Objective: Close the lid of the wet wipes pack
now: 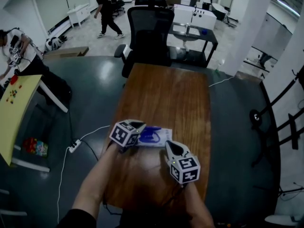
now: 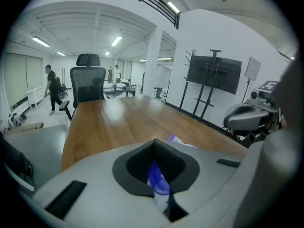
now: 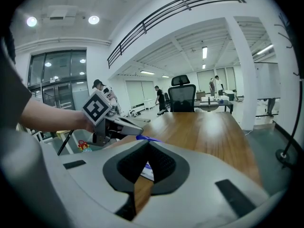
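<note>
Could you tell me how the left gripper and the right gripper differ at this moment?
The left gripper is shut on the blue lid of the wet wipes pack; the right gripper is shut on nothing. The left gripper sits at the pack's left end; the right gripper, near its right end. Both are low over the table.

Office w/ desk [image 1: 166, 103], swivel chair [image 1: 150, 34]

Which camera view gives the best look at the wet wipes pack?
The head view: it sees the wet wipes pack on the table from above, nearly whole. The left gripper view shows only a blue and white slice between its jaws; the right gripper view, only a thin blue edge.
</note>
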Available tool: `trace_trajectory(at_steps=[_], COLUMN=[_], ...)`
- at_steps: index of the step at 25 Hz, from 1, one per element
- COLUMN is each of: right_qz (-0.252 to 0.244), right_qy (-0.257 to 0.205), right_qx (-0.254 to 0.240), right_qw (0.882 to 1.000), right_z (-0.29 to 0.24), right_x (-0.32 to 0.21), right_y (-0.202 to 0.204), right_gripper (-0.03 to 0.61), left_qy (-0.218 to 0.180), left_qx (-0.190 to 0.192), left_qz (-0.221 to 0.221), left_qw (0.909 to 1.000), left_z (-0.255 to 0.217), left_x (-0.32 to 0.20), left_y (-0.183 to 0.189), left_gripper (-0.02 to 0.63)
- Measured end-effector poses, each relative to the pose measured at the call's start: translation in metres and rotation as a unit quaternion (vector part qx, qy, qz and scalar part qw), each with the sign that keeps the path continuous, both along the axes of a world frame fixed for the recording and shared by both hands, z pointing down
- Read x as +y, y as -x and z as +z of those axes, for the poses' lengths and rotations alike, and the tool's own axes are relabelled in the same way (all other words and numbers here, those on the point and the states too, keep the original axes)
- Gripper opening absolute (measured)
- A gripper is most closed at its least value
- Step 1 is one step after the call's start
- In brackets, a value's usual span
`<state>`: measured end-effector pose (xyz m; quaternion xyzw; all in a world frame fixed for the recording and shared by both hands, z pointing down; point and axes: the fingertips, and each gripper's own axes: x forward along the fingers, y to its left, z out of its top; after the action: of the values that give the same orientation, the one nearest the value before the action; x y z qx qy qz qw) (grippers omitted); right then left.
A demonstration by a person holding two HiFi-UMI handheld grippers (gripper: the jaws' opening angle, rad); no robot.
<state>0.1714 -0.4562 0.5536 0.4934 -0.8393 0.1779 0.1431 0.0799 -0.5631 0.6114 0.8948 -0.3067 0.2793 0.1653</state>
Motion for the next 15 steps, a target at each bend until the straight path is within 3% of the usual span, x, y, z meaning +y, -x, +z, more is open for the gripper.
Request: trace_trajectory(at_steps=[4, 11, 15], right_qz=[-0.004, -0.009, -0.002], right_qy=[0.001, 0.0, 0.001], right_qx=[-0.002, -0.003, 0.0], right_qw=[1.0, 1.0, 1.0], right_z=[0.0, -0.002, 0.0], right_x=[0.001, 0.005, 0.006], right_y=[0.003, 0.008, -0.001], right_gripper=[0.011, 0.011, 0.011], left_qy=[0.009, 0.03, 0.039], left_qx=[0.004, -0.049, -0.059], left_qz=[0.002, 0.028, 0.011], left_qw=[0.9999, 0.998, 0.9975], left_z=[0.004, 0.028, 0.052], left_x=[0.015, 0.04, 0.043], left_y=[-0.001, -0.009, -0.011], left_gripper=[0.003, 0.003, 0.003])
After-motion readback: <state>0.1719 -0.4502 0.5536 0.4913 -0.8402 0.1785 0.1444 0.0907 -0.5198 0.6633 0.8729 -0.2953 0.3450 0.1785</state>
